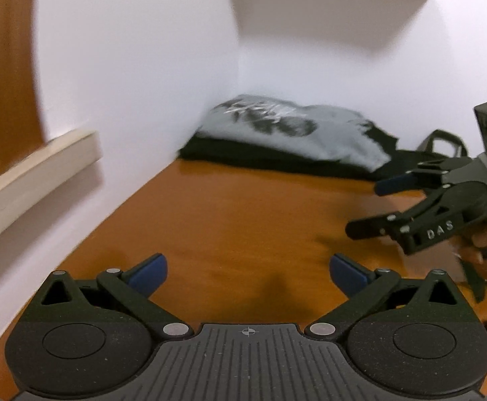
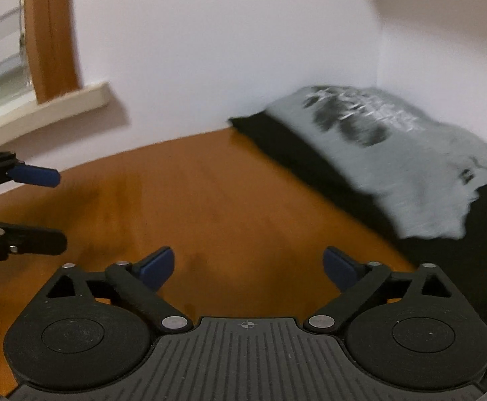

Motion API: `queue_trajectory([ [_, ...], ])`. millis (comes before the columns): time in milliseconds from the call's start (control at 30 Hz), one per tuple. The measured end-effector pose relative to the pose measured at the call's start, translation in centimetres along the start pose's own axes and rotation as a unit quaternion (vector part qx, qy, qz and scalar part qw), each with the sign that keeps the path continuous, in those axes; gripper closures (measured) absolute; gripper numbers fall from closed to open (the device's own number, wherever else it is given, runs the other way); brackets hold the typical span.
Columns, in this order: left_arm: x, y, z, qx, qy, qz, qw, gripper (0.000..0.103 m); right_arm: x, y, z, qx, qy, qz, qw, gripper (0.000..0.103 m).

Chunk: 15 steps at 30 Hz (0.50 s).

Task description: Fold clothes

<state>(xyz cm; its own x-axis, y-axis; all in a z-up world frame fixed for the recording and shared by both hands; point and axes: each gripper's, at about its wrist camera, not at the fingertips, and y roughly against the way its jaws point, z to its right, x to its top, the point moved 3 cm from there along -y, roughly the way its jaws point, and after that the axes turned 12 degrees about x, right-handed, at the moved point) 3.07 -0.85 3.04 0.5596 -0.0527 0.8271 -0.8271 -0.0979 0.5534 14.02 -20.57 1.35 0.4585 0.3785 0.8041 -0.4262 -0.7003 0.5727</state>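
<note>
My left gripper point(image 1: 248, 272) stands spread wide, its blue pads point(image 1: 150, 274) far apart with nothing between them but bare wood; my right gripper point(image 2: 248, 267) is just as wide, also empty, its pads clear of everything; neither has hold of any cloth. Both hang over the orange-brown table point(image 1: 230, 207), angled downward; from the left wrist I see the right one out to the side, above the tabletop, a hand point(image 1: 484, 244) wrapped round its handle. From the right wrist the left gripper's fingers poke in at the left edge, one blue-tipped above, one black below. Farther out, in the corner where the white walls point(image 2: 230, 50) meet, lies the grey T-shirt point(image 2: 407, 167) with a dark blurred print, folded and resting on top of black clothing point(image 2: 297, 153) beneath it; the pile is well apart from both pairs of jaws. A pale ledge point(image 2: 59, 107) juts from the wall on the left; a wooden frame stands above it.
</note>
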Motion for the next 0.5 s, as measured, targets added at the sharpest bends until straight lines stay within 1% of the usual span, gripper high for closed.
queue_trajectory([
  [100, -0.8, -0.2, -1.5, 0.006, 0.006, -0.008, 0.9999, 0.000, -0.1, -1.0, -2.8, -0.020, -0.008, -0.008, 1.000, 0.000],
  [167, -1.1, -0.6, -2.3, 0.013, 0.003, -0.016, 0.9998, 0.000, -0.3, -1.4, -4.2, -0.038, -0.010, -0.010, 0.999, 0.000],
  [300, -1.7, -0.8, -3.4, 0.021, 0.001, -0.017, 0.9996, 0.000, -0.7, -2.0, -5.6, -0.062, -0.018, -0.013, 0.998, 0.000],
  [433, -2.2, -1.3, -3.9, 0.024, 0.005, -0.023, 0.9994, 0.000, -1.4, -2.7, -5.3, -0.088, -0.060, -0.010, 0.994, 0.000],
  [500, -2.5, -1.7, -4.0, 0.021, 0.005, -0.030, 0.9993, 0.000, -1.4, -2.6, -5.3, -0.106, -0.069, -0.007, 0.992, 0.000],
])
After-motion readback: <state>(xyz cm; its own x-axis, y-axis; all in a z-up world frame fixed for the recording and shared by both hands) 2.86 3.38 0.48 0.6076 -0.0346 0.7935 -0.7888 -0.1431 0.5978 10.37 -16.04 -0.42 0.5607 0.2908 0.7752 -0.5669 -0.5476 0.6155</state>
